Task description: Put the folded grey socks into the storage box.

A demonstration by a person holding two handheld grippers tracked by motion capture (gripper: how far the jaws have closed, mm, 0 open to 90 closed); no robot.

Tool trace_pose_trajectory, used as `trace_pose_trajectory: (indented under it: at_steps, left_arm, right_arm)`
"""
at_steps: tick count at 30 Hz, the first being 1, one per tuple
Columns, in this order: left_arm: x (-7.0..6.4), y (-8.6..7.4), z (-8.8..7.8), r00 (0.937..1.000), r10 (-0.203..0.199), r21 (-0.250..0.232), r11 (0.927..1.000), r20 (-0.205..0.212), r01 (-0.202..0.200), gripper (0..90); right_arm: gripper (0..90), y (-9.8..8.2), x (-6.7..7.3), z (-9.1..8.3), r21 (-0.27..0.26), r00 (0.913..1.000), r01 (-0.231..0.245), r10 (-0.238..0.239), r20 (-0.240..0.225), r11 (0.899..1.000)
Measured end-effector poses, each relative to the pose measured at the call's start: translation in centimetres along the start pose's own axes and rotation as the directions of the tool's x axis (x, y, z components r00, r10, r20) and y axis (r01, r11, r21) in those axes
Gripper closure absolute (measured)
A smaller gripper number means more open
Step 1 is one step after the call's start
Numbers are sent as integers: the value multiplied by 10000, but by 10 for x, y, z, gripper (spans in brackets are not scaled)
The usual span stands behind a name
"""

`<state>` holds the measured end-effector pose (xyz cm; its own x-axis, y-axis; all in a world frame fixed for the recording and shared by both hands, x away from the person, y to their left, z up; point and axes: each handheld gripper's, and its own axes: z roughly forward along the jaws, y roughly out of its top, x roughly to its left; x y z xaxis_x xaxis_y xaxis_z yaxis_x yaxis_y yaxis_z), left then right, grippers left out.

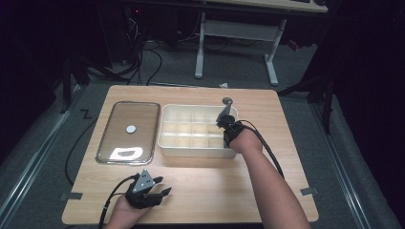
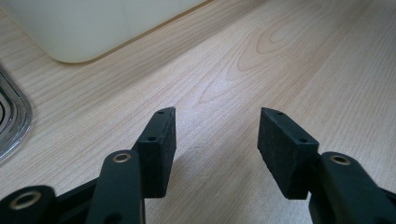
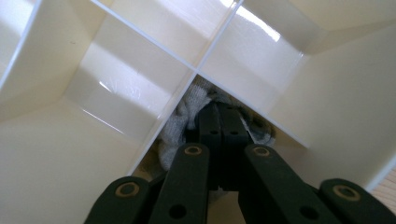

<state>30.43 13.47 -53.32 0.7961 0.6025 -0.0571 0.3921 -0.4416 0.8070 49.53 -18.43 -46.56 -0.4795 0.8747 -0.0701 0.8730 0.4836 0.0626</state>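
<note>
Wooden table [image 1: 200,176] supports my divided organizer box [image 1: 167,143]. My right gripper [image 3: 219,122] is clenched on soft, light grey cloth [image 3: 180,128] inside 1 compartment, gripped mid-bunch; left gripper [image 2: 217,135] rests released.

Dim room, lit table [image 1: 267,186], glare on the lid [image 1: 128,152].

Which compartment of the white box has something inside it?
The one at the white box's near right corner, where the right claw is shut on a grey cloth; the others look empty.
</note>
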Motion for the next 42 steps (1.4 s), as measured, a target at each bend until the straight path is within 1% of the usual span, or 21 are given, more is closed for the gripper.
trace_pose_trajectory:
  at_steps: [2,4,6,8,9,12,17,22,26,28,30,31,32,34,36,37,38,39,40,41,42]
  left_arm:
    - [0,0,0,10000,-17,-2,10000,-6,17,475]
    - [0,0,0,10000,-22,-3,10000,-14,22,475]
    - [0,0,0,10000,-16,3,10000,-21,16,475]
    - [0,0,0,10000,-20,-1,10000,-23,20,475]
    - [0,0,0,10000,-16,2,10000,-24,16,475]
    - [0,0,0,10000,-19,-5,10000,-23,19,475]
    - [0,0,0,10000,24,14,10000,-16,-24,475]
    - [0,0,0,10000,-4,20,10000,-12,4,475]
    - [0,1,1,10000,-10,-7,10000,-29,10,476]
    - [1,1,1,10000,-9,-3,10000,-22,9,475]
    - [0,1,1,10000,-10,25,10000,-17,11,475]
    - [0,0,0,10000,-4,28,10000,-17,4,475]
    - [0,0,0,10000,17,44,10000,-9,-17,475]
    - [0,0,0,10000,27,27,10000,-17,-26,474]
    - [0,0,-1,10000,0,-4,10000,-37,0,473]
    - [0,0,-1,10000,-4,-5,10000,-42,4,473]
    - [0,0,-1,10000,-17,0,10000,-48,17,473]
    - [0,0,0,10000,-25,1,10000,-40,25,473]
    - [0,0,0,10000,-55,0,10000,-42,55,473]
    - [1,0,0,10000,-63,8,10000,-49,63,473]
    - [1,0,0,10000,-71,11,10000,-66,71,473]
  right_arm:
    - [900,-1,-2,-2,-99,9999,-12,11,-125,9999]
    - [900,-4,-4,-6,-219,9995,-181,175,-263,9996]
    - [900,-6,-7,-10,-401,9995,-82,70,-316,9992]
    - [900,-9,-7,-17,-576,9986,-324,300,-426,9978]
    - [900,-10,-8,-19,-730,9990,-162,130,-434,9972]
    - [900,-14,-8,-28,-1066,9986,-200,147,-499,9941]
    - [870,-22,-10,-41,-1589,9982,-259,170,-573,9870]
    - [826,-30,-8,-48,-1853,9977,-267,145,-668,9823]
    - [787,-38,-7,-52,-2205,9971,-264,100,-752,9750]
    - [775,-41,-7,-53,-2369,9975,-286,126,-689,9711]
    - [756,-46,-7,-54,-2638,9973,-358,174,-716,9639]
    - [751,-49,-7,-55,-2821,9976,-419,248,-641,9585]
    - [747,-51,-7,-56,-2897,9970,-532,344,-699,9556]
    - [737,-58,-8,-57,-3294,9960,-634,388,-807,9421]
    - [724,-64,-7,-58,-3529,9954,-691,407,-872,9331]
    - [716,-68,-6,-58,-3684,9942,-762,427,-983,9266]
    - [702,-72,-6,-57,-3800,9941,-759,403,-1008,9219]
    - [693,-75,-5,-58,-3964,9960,-607,295,-844,9161]
    - [693,-79,-4,-57,-4140,9954,-661,309,-912,9079]
    - [691,-83,-4,-57,-4212,9938,-790,384,-1041,9035]
    - [682,-86,-3,-56,-4235,9947,-733,357,-960,9029]
